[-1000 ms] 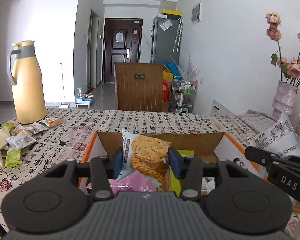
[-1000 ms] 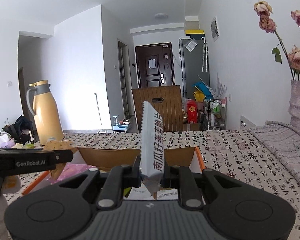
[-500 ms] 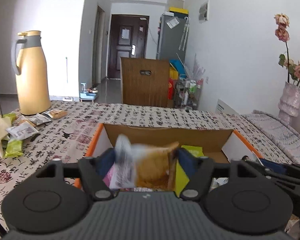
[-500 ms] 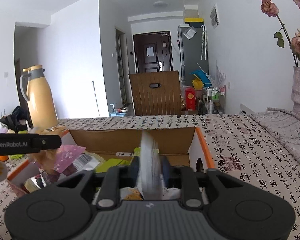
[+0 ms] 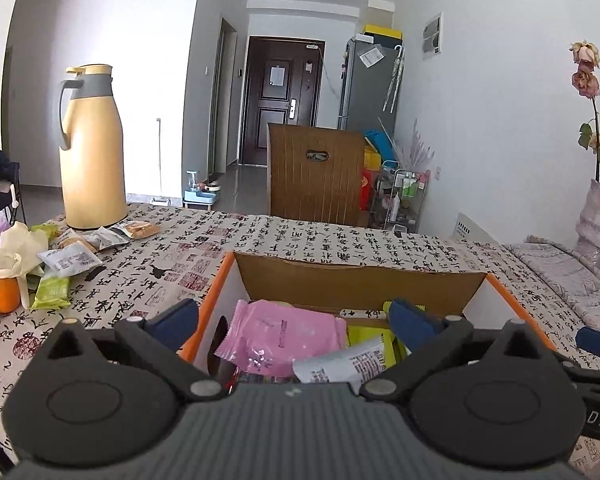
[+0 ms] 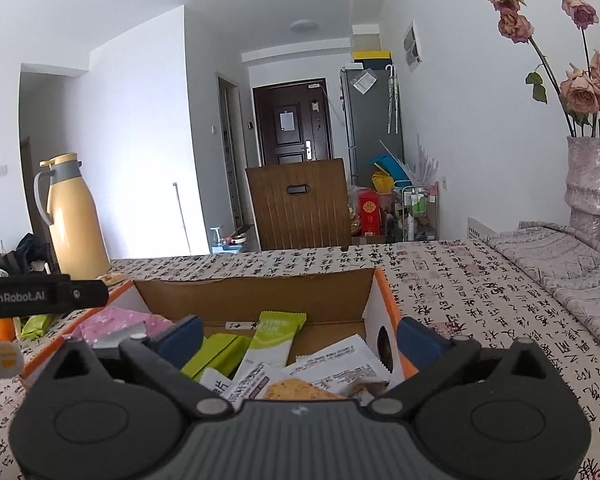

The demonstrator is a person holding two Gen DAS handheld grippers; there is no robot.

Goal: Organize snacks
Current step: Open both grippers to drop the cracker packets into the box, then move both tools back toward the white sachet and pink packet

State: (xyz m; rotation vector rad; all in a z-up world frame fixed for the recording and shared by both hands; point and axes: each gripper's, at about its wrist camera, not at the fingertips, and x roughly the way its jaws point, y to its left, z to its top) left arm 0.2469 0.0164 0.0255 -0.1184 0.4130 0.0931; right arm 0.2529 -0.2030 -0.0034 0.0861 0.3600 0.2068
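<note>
Several snack packets lie loose in an open cardboard box with orange edges, which sits on a table covered by a calligraphy-print cloth. In the left wrist view a pink packet rests on top at the box's left side, with a white packet leaning against it and yellow-green wrappers beside that. From the right wrist view, a green stick packet lies propped toward the back wall of the box, white printed packets are heaped to its right, and a biscuit packet shows at the near edge.

The left gripper hovers over the box, its jaws opening wide, with nothing pressed between the blue pads. The right gripper hangs over the same box, jaws likewise opening, gripping nothing.

More snack packets remain scattered on the cloth to the left, near two oranges and a tall yellow thermos jug. A vase of dried roses stands at the right, and a wooden chair back rises beyond the table's far edge.
</note>
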